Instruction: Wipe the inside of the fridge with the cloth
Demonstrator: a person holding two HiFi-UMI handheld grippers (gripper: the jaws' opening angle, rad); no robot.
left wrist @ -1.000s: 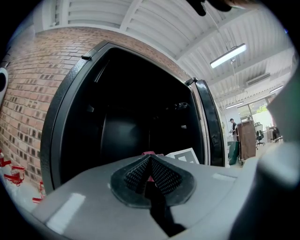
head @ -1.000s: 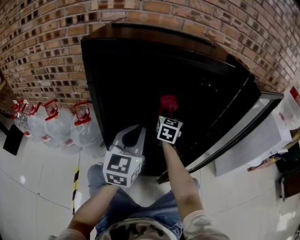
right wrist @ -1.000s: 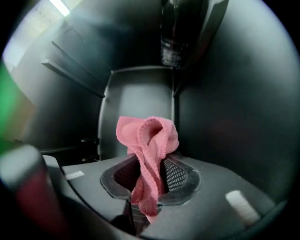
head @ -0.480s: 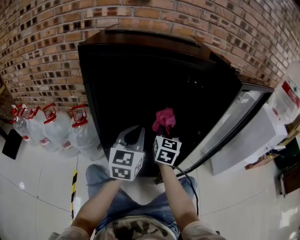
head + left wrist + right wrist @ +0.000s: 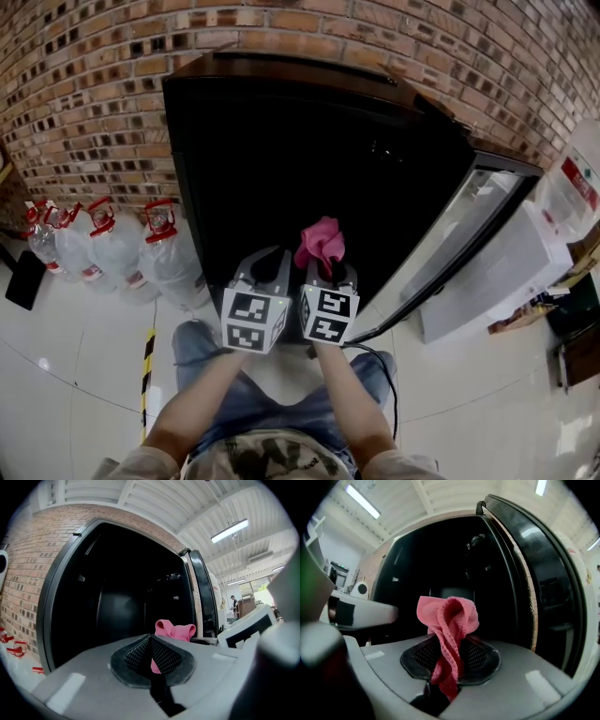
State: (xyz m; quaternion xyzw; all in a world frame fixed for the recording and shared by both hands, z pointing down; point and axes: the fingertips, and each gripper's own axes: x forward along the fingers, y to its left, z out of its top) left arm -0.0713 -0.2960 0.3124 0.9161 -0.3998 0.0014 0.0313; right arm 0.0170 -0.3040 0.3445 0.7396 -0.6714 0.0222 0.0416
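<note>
The right gripper point(image 5: 330, 274) pinches the pink cloth point(image 5: 321, 240) just outside the open fridge point(image 5: 281, 159); beside it, the left gripper point(image 5: 267, 270) has its jaws closed on nothing. I'd guess the wiping inside is yet to come

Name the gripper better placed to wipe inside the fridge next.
Right. The right gripper is shut on the pink cloth, facing the open fridge; the left gripper is shut on nothing.
</note>
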